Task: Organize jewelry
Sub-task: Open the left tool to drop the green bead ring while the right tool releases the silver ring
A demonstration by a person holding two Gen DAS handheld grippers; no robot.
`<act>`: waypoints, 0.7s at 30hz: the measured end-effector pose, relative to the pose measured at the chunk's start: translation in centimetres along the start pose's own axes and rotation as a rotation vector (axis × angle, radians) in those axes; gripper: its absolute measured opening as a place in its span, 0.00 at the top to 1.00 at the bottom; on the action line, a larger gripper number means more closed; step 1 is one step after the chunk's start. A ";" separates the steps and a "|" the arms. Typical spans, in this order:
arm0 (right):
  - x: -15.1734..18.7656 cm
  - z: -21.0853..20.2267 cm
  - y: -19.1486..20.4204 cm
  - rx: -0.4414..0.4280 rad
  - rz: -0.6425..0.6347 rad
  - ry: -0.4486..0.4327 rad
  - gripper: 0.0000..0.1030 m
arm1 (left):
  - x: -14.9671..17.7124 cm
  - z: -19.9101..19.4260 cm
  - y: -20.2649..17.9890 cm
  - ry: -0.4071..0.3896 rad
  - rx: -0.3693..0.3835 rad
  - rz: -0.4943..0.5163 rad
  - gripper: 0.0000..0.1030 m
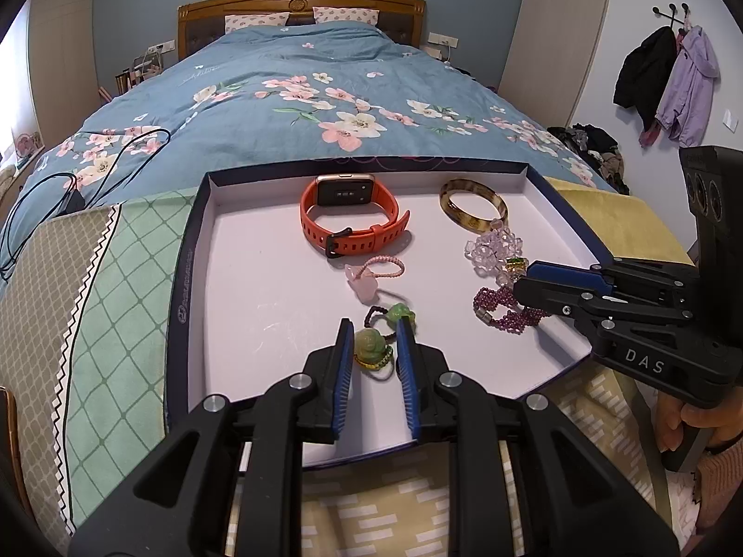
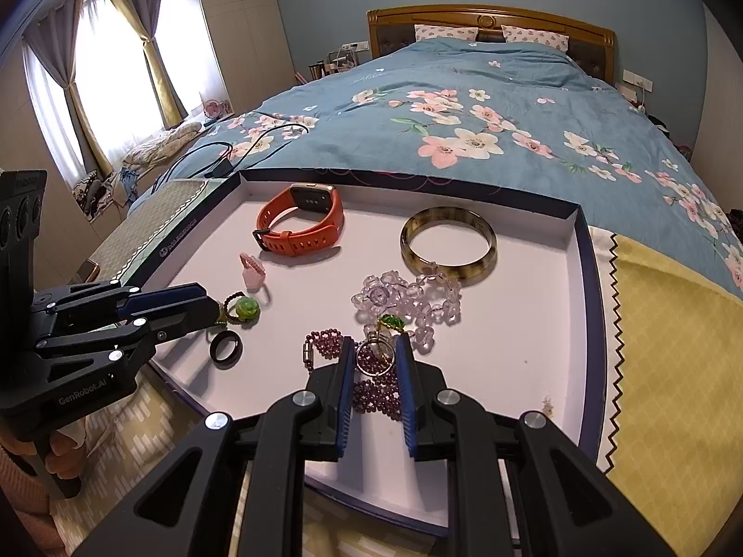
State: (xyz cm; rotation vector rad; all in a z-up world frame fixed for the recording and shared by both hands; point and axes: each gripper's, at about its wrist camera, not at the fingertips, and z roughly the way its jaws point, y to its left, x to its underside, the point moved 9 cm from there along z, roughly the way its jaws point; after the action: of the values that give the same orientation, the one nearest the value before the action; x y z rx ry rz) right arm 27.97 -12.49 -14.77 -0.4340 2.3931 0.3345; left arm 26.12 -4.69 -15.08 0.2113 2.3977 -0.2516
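Bed beyond, black ring [image 2: 225, 347] (right view only)

The near edge of the tray [image 1: 183, 306] is covered by the left gripper [image 1: 371, 343] in the left wrist view and by the right gripper [image 2: 374, 357] in the right wrist view. The lower part of the green pendant [image 1: 370, 346] is partly screened by the blue pads [image 1: 344, 362]; contact between pad and pendant cannot be confirmed. The purple bead bracelet [image 2: 371, 394] is partly hidden behind the right gripper's fingers and the ring [image 2: 375, 358] standing between them. The printed lettering on the tray wall is too small to be read. The hand [image 1: 687, 422] holding the right gripper is cut off at the picture's edge. The items on the far nightstand [image 1: 141, 67] are too small to be identified.
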 end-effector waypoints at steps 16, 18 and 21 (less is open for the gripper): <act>0.0 0.1 -0.2 0.008 0.003 -0.001 0.79 | 0.2 -0.1 0.3 -0.004 -0.011 -0.006 0.81; 0.0 0.0 -0.3 0.008 0.006 -0.004 0.76 | 0.1 -0.2 0.3 -0.005 -0.010 -0.008 0.75; 0.1 -0.2 -0.4 0.007 0.008 -0.009 0.71 | 0.1 -0.6 0.4 -0.020 -0.020 -0.004 0.65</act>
State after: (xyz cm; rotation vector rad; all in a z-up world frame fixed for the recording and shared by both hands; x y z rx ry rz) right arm 27.93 -12.91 -14.77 -0.4188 2.3874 0.3306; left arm 25.74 -4.18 -14.76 0.1948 2.3804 -0.2307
